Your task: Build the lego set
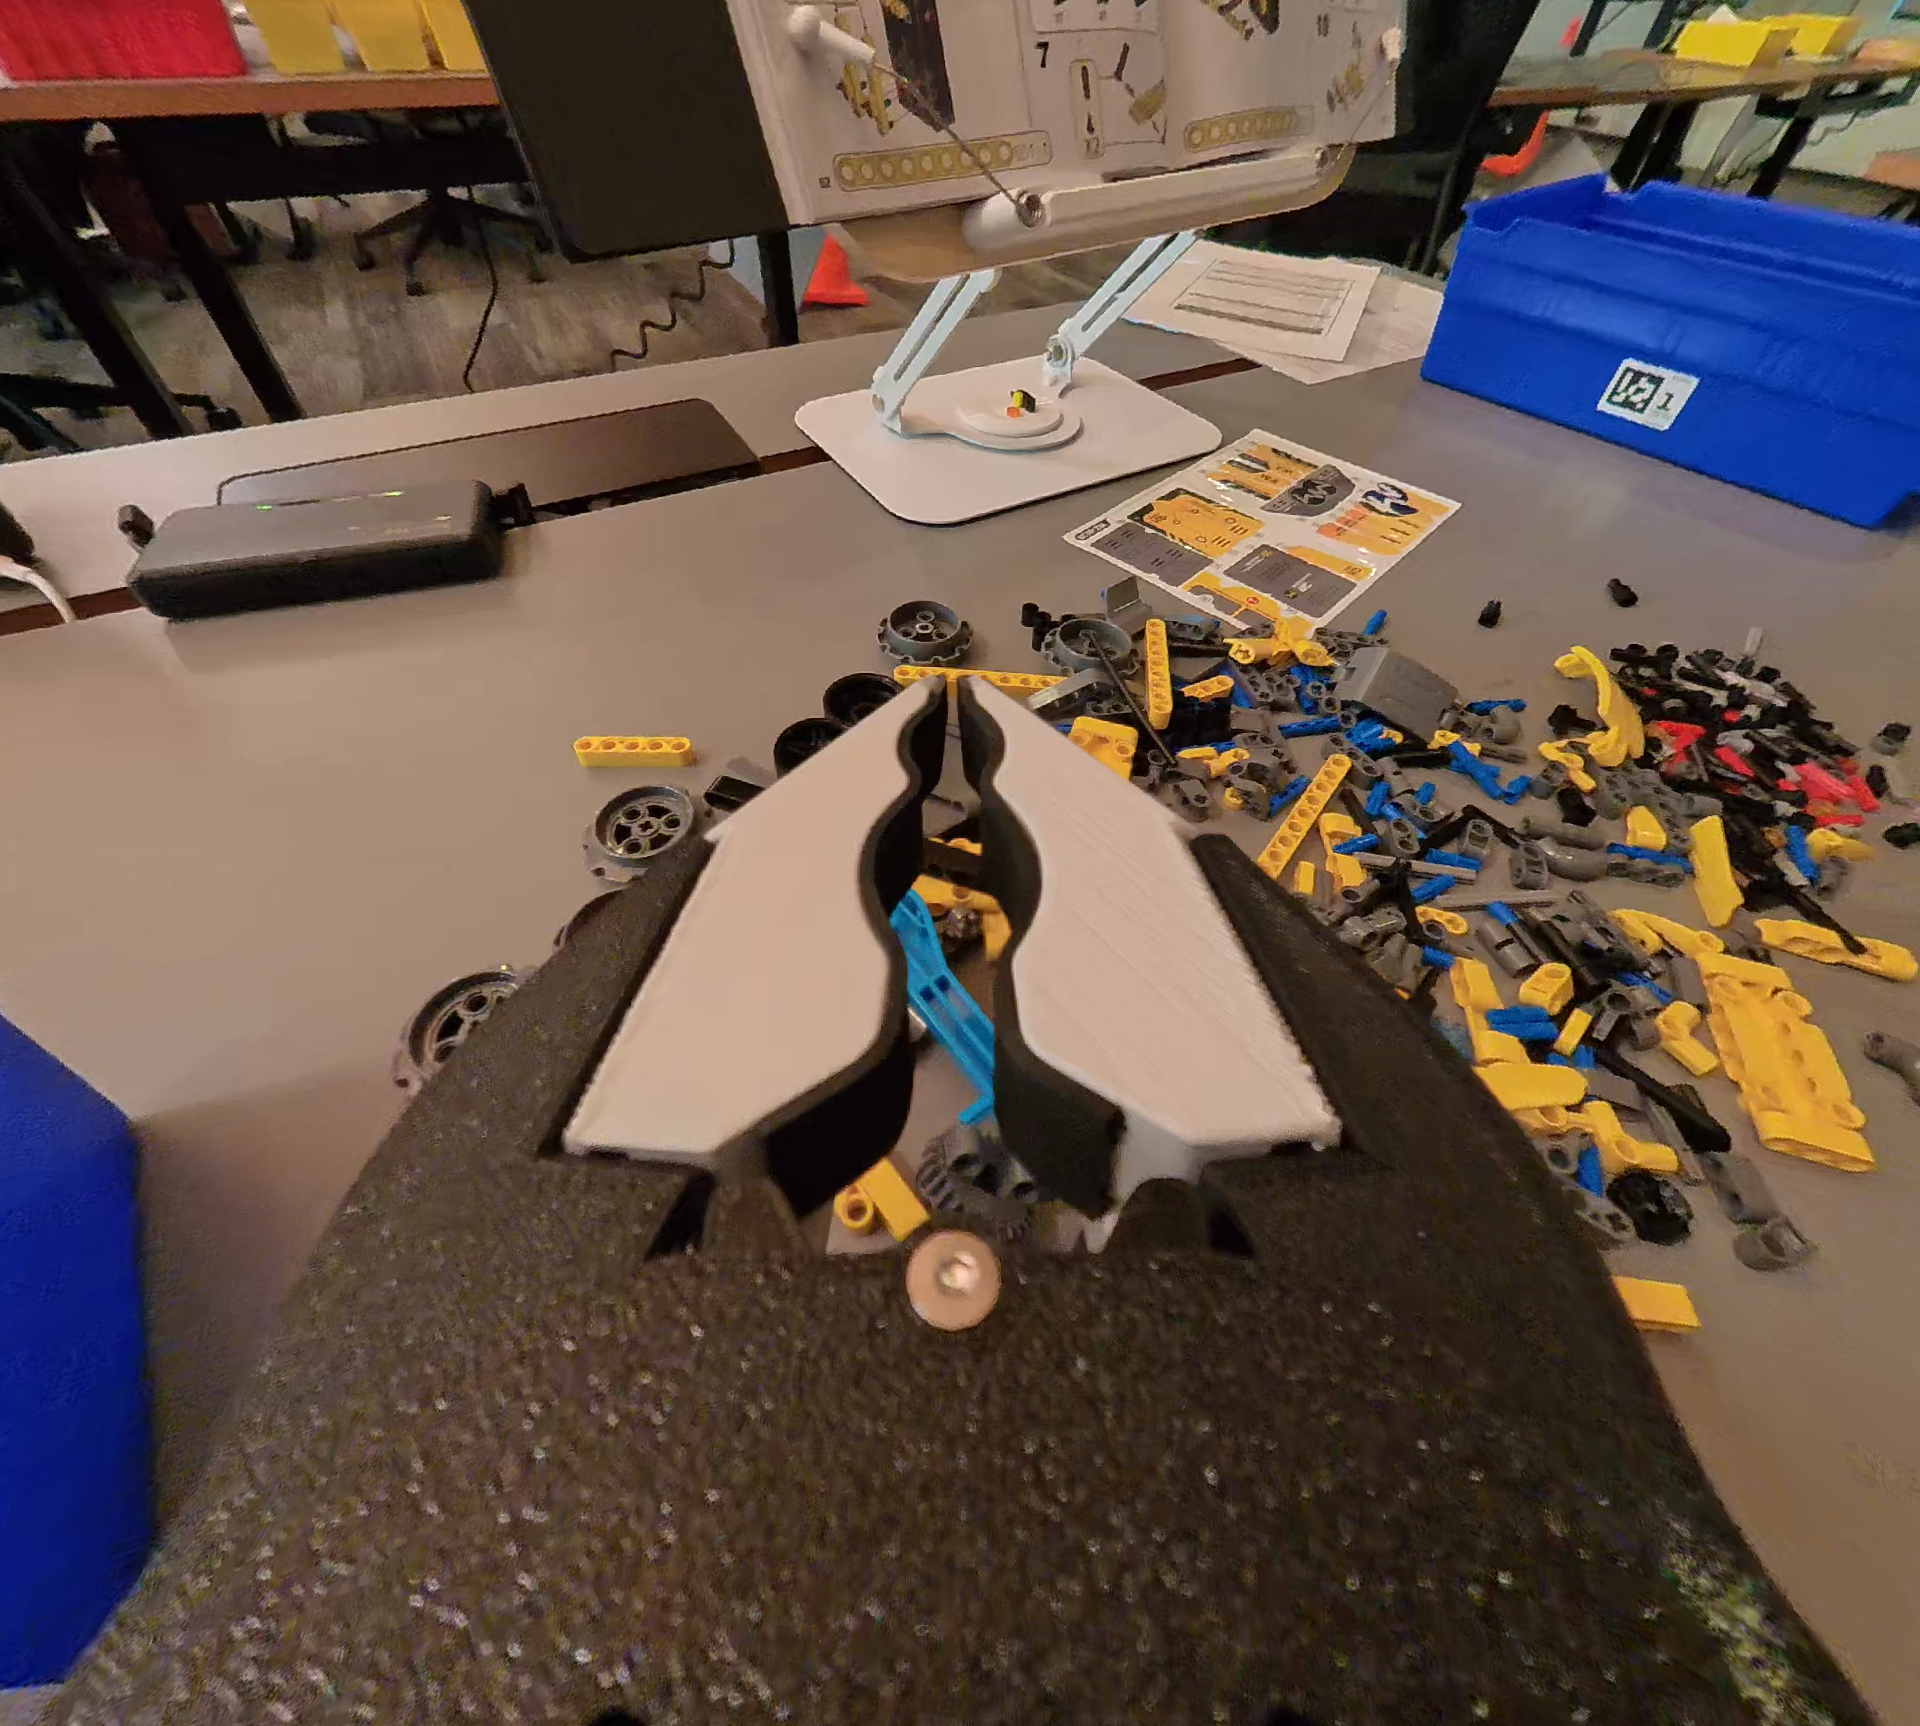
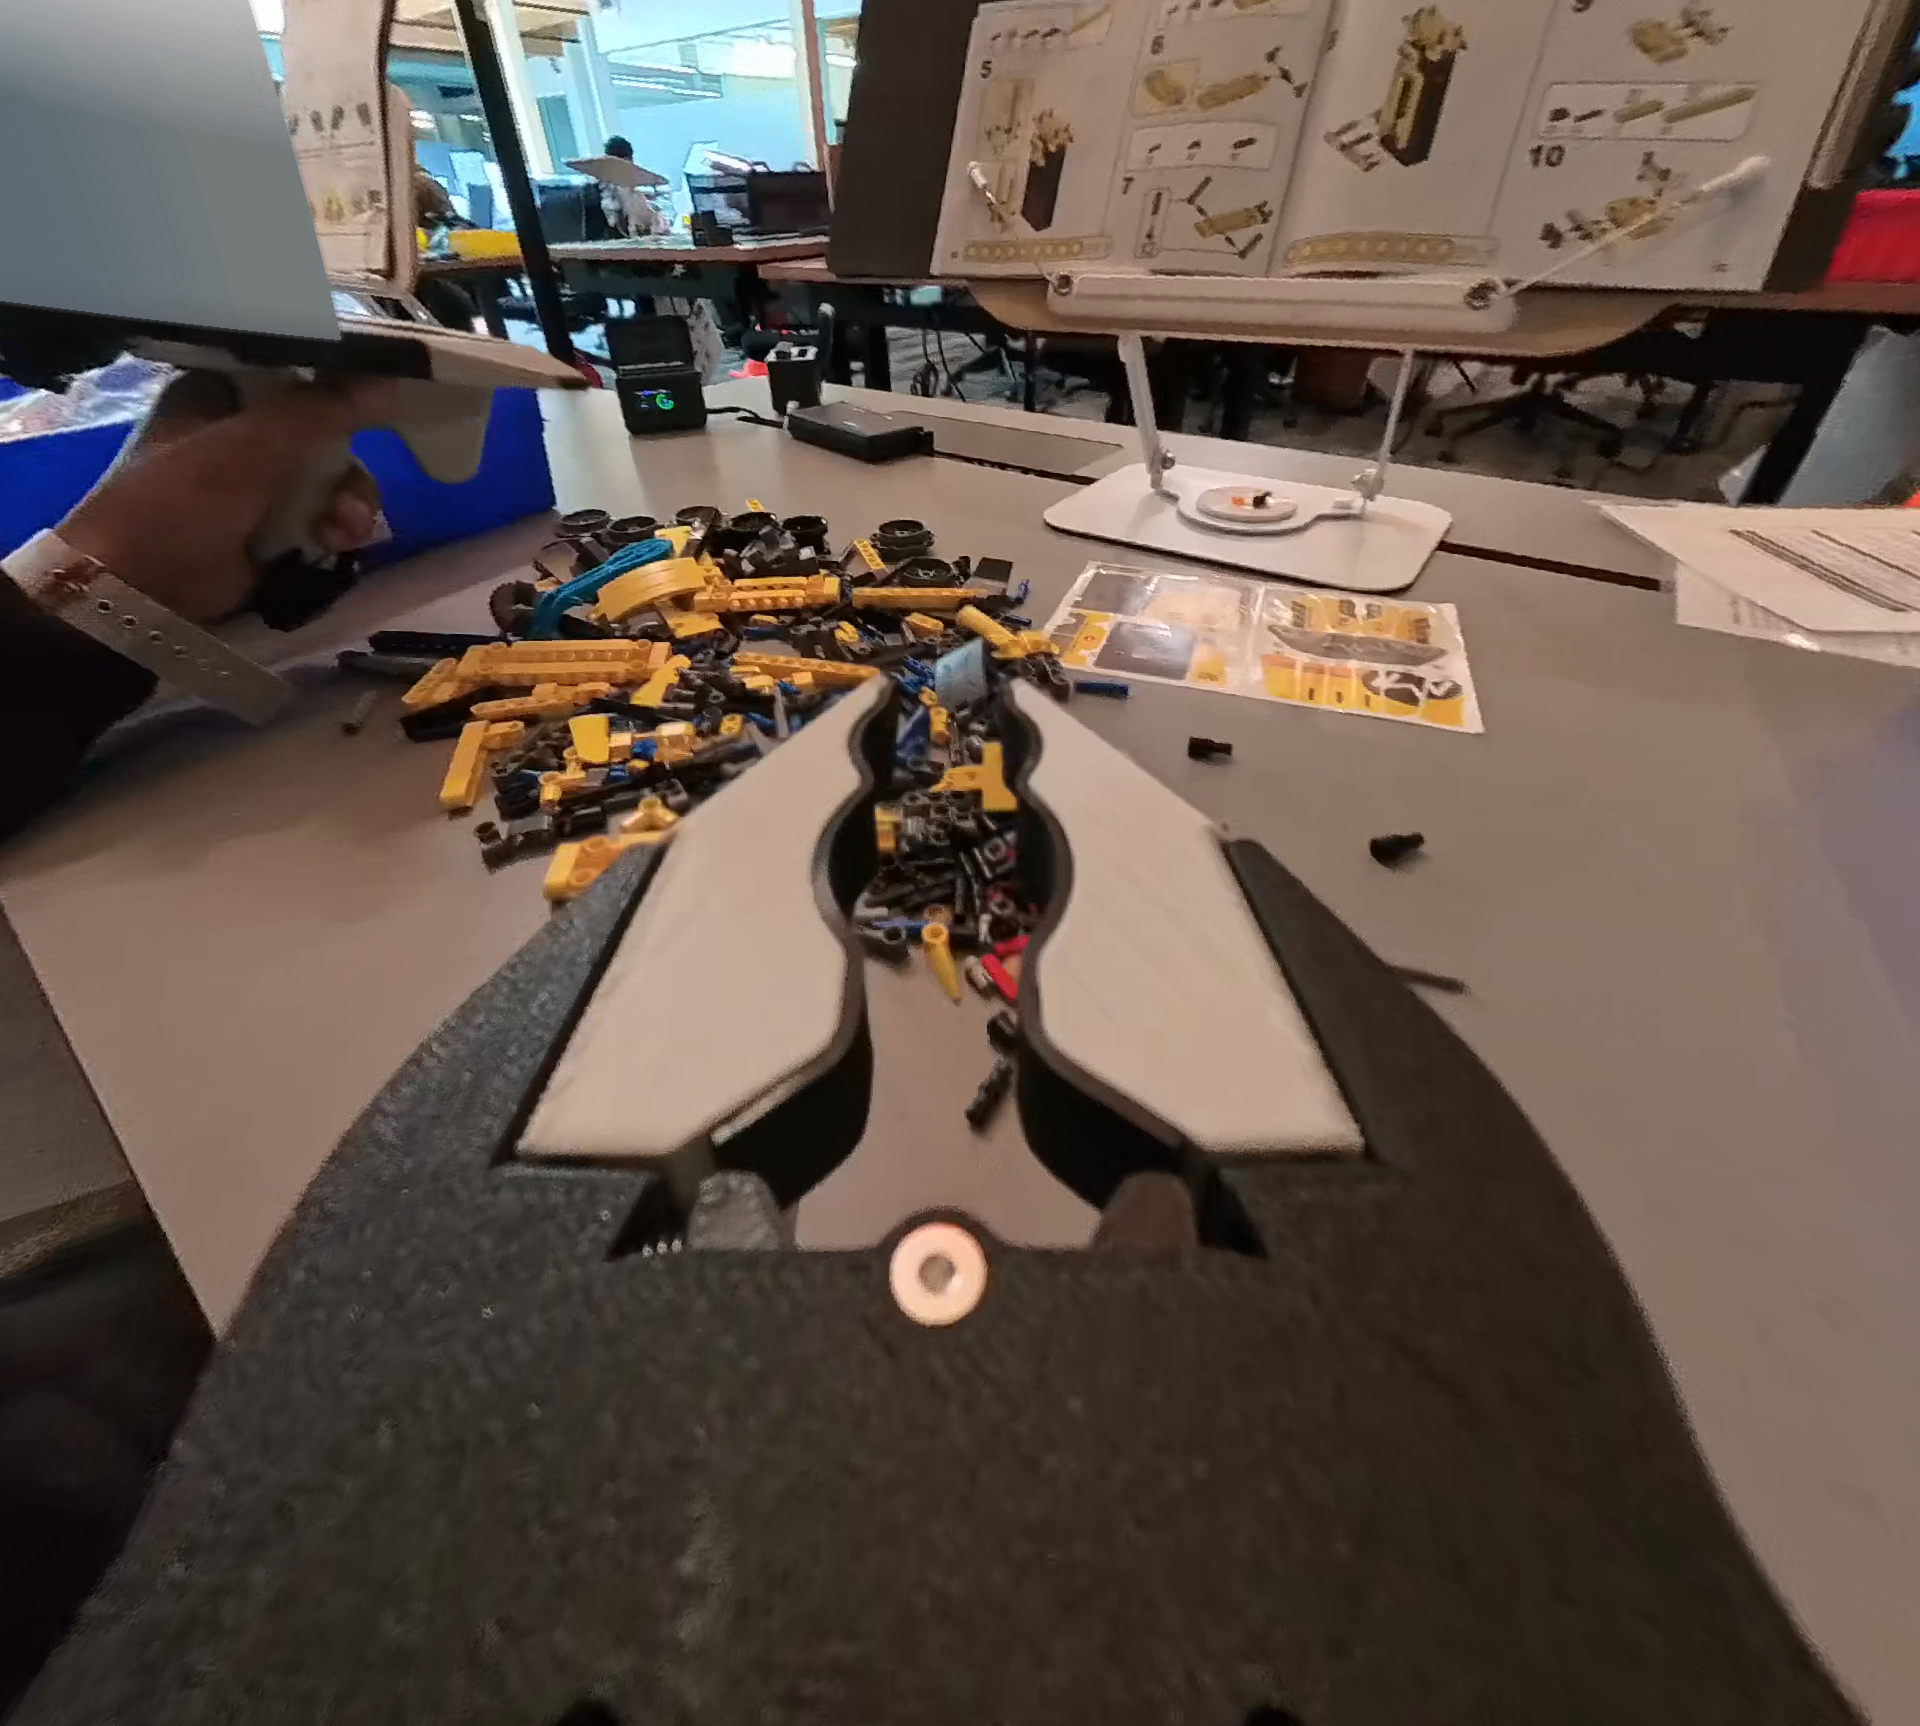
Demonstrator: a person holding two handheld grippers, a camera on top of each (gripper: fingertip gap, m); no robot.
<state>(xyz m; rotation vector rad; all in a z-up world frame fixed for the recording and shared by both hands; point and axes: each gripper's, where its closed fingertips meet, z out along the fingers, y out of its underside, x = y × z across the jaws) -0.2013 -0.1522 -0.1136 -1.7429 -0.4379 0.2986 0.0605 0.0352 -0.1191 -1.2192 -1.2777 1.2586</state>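
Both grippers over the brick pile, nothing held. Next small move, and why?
Probably open the left gripper: its jaws sit nearly shut and empty above the brick pile, so it can't grasp anything. The right gripper is already open over the small pins.

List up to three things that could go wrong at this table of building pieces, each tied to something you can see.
1. The left gripper, nearly shut, hovers over the dense pile of pieces; closing there may pinch several pieces or scatter them.
2. Two small black pins lie apart from the pile and could roll away unnoticed.
3. The sticker sheet touches the pile; shoved pieces might crease it.
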